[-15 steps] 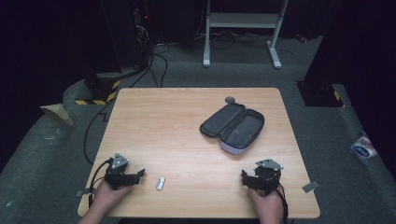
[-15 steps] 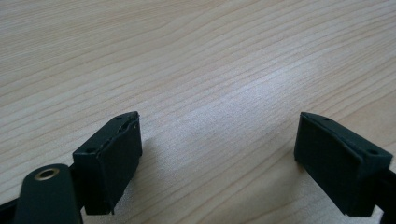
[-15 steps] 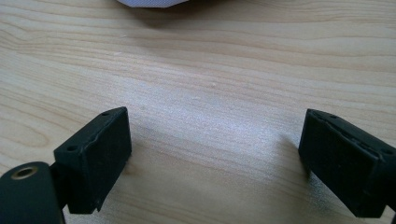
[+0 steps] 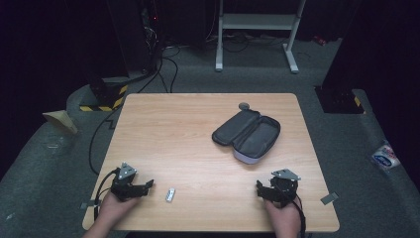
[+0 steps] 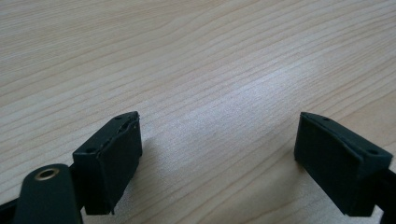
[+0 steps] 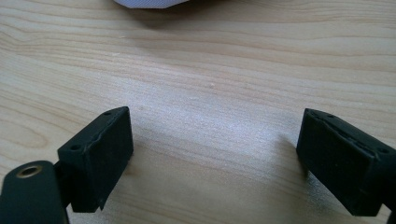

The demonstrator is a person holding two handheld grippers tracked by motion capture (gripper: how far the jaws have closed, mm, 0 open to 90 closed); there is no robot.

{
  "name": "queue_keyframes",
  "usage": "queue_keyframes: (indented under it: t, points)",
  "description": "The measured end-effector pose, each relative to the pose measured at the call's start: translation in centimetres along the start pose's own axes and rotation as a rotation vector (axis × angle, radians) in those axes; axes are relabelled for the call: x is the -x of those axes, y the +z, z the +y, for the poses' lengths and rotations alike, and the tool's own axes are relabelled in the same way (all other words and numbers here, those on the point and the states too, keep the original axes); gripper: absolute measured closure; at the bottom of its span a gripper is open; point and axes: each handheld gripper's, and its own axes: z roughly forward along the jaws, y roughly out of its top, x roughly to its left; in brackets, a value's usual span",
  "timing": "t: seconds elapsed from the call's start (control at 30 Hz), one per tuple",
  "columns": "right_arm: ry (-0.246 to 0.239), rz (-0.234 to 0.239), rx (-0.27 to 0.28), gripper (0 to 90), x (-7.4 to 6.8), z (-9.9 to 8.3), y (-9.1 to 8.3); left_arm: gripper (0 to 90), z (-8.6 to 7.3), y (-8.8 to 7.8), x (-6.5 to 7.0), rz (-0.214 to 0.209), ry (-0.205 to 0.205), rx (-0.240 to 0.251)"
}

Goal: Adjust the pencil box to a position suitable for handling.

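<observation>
While both claws agape, case [image 4: 247,134] fwd-right.

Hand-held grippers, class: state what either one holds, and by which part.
Nothing is held. The left hand-held gripper and the right hand-held gripper both stand open over the bare wooden table.

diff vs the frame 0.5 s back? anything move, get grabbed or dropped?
No visible change. The left gripper and right gripper rest at the table's near edge, jaws open and holding nothing, as before. The small silver object lies beside the left gripper, the open grey case sits right of centre, and the small round grey object is behind it, all where they were.
</observation>
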Motion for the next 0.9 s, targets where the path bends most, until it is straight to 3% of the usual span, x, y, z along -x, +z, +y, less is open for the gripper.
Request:
queue_keyframes:
  t: [0.63, 0.9]
  points:
    - [0.008, 0.016, 0.011, 15.5, 0.27, 0.00, -0.20, 15.3, 0.01, 0.00, 0.00, 0.000, 0.000, 0.000]
    - [-0.006, 0.016, 0.040, 17.5, 0.06, 0.33, -0.64, 15.3, -0.08, -0.07, 0.01, -0.001, 0.003, 0.002]
